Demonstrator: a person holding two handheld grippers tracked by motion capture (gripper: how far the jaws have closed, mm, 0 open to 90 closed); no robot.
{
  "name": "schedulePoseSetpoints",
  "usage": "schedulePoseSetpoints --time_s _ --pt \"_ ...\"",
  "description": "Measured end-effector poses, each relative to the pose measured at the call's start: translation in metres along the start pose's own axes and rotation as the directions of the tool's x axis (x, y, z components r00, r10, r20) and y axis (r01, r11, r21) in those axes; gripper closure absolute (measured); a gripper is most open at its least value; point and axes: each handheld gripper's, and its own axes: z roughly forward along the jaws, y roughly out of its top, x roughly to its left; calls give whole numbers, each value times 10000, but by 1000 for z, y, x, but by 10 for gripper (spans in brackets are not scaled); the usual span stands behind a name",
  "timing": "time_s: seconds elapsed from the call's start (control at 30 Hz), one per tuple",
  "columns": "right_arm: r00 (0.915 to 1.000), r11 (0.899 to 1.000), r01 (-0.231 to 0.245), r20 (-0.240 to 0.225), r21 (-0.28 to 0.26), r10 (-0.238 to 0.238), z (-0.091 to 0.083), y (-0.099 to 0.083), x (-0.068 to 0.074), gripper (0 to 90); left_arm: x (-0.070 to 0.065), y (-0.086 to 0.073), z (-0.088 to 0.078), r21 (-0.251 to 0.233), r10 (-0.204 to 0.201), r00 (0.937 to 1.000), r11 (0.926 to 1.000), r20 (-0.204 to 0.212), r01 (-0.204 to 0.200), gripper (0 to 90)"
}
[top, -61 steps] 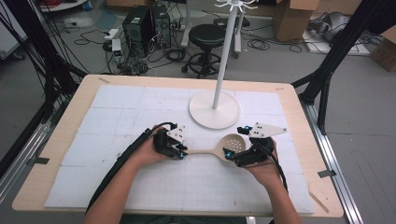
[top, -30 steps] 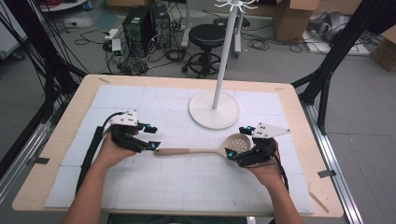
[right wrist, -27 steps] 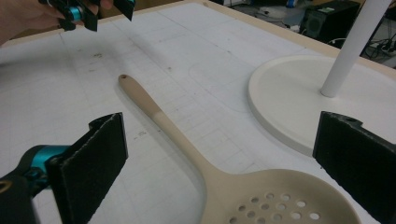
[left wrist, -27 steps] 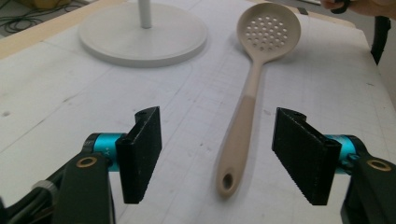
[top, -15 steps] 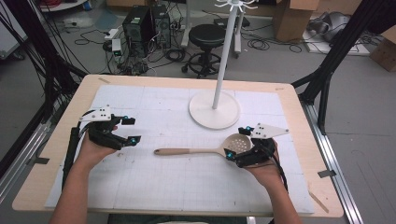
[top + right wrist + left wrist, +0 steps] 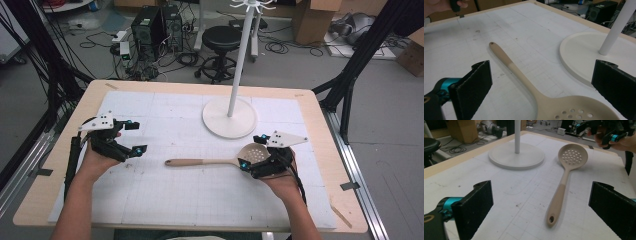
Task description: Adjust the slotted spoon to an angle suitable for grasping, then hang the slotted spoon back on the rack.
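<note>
From the high view, my left claw [image 6: 133, 136] hovers over the left of the surface [image 6: 165, 200], jaws spread after just opening, with nothing between them. The slotted spoon [image 6: 220, 160] lies flat well to its right, handle end towards it. My right claw [image 6: 251, 152] sits spread around the spoon's perforated bowl, just in front of the white stand base [image 6: 220, 122].

In the left gripper view, my jaws stand wide apart; the spoon [image 6: 564, 182] lies ahead, handle nearest.

In the right gripper view, my jaws flank the spoon's bowl [image 6: 574, 110] without pressing it.
</note>
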Motion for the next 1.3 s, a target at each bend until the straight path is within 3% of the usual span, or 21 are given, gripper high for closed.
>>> schedulePoseSetpoints --time_s 0.23,0.73,1.3 --pt "10000 10000 -12 -24 -8 12 -2 0 0 14 0 0 1 94 -11 9999 10000 -132 12 61" --pt "10000 10000 -27 -11 -24 27 -3 0 0 14 3 -3 3 246 -1 10000 9997 -1 1 61" --pt "9998 9998 195 33 108 -195 0 4 2 14 8 -11 -6 233 -198 9979 9995 -618 213 61"
